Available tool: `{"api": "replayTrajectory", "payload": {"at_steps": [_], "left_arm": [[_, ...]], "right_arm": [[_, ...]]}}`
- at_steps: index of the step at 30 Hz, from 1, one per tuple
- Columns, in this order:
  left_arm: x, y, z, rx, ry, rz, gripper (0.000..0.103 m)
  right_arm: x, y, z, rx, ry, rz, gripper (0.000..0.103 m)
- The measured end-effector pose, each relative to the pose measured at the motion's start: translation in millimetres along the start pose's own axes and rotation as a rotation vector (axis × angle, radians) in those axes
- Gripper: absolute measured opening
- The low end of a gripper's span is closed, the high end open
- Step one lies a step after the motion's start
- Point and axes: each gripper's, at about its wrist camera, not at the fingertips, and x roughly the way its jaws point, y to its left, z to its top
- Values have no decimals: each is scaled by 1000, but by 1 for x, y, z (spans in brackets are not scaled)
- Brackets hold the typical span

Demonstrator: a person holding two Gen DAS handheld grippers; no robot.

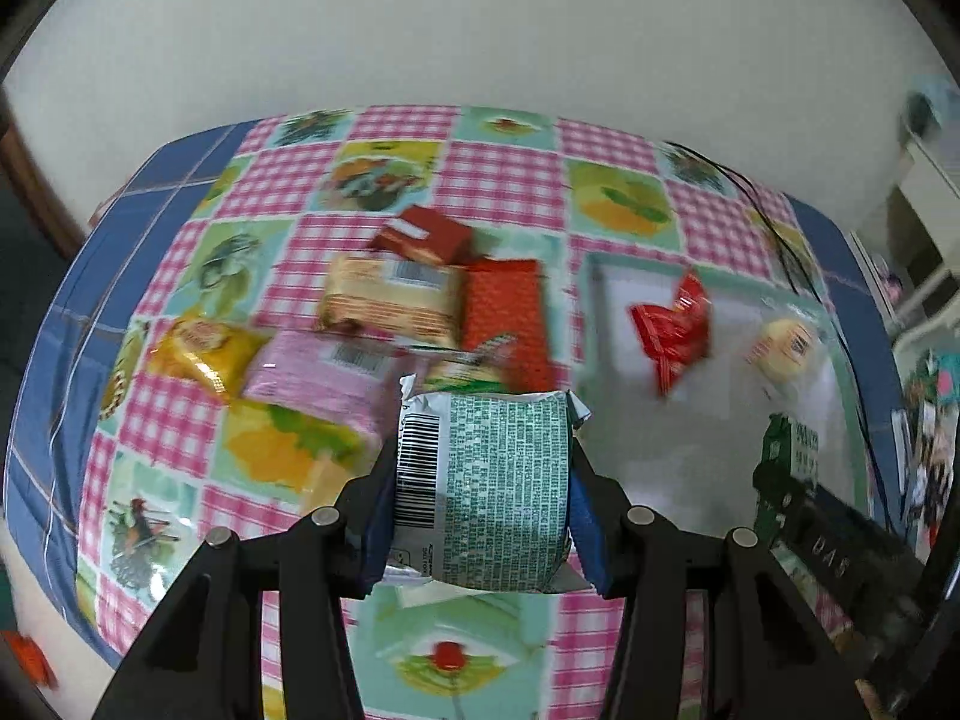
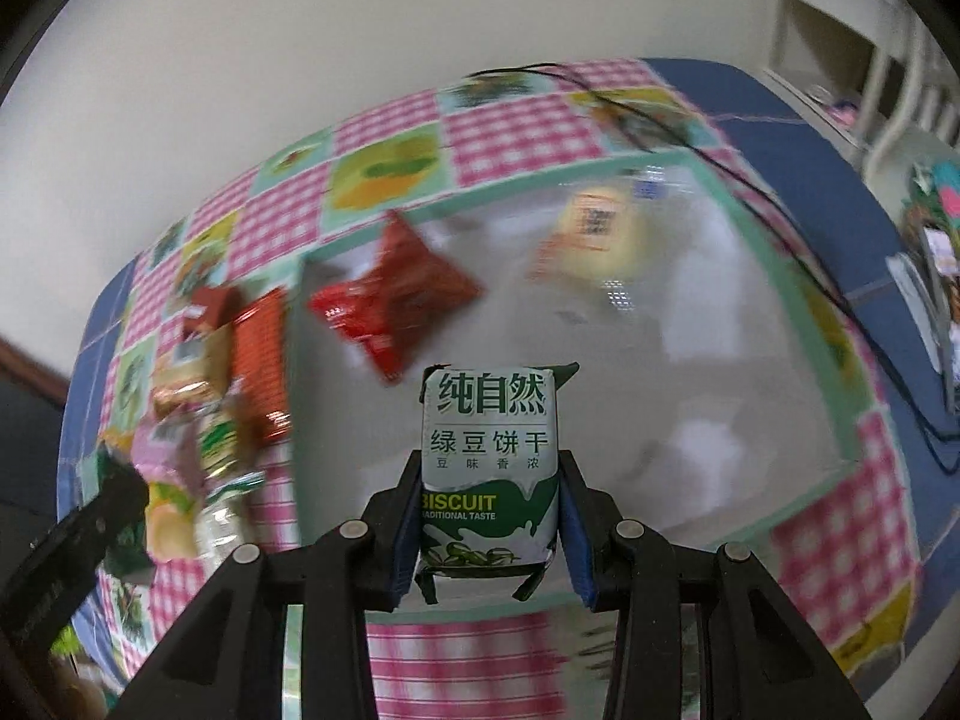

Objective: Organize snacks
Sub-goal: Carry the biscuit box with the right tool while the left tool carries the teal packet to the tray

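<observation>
A biscuit packet (image 1: 480,480) is pinched by the left hand-held gripper (image 1: 480,504). Another green-bean biscuit packet (image 2: 487,468) is clamped by the right hand-held gripper (image 2: 487,516), probably bound for the clear tray (image 2: 780,312).

The left gripper (image 1: 483,480) points steeply downward, its two black arms converging to blue-padded fingers (image 1: 378,516) that press on both sides of a silver-green packet (image 1: 498,480), gripping it crosswise. The right gripper (image 2: 489,486) is tilted down at a similar steep angle, its blue-padded fingers (image 2: 573,534) closed on a green biscuit packet (image 2: 487,468) held upright between them. In the right wrist view the left gripper shows as a dark blurred shape at the lower left.
</observation>
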Motion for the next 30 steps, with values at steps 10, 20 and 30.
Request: {"api": "replayTrajectory", "payload": {"at_steps": [10, 20, 30], "left_arm": [[11, -73, -19, 190, 14, -41, 52], [25, -108, -28, 296, 7, -57, 52], [35, -116, -26, 318, 1, -76, 52]], "right_arm": [[-7, -84, 8, 166, -8, -36, 42], [-14, -123, 9, 236, -45, -55, 42], [-9, -122, 9, 231, -53, -52, 42]]}}
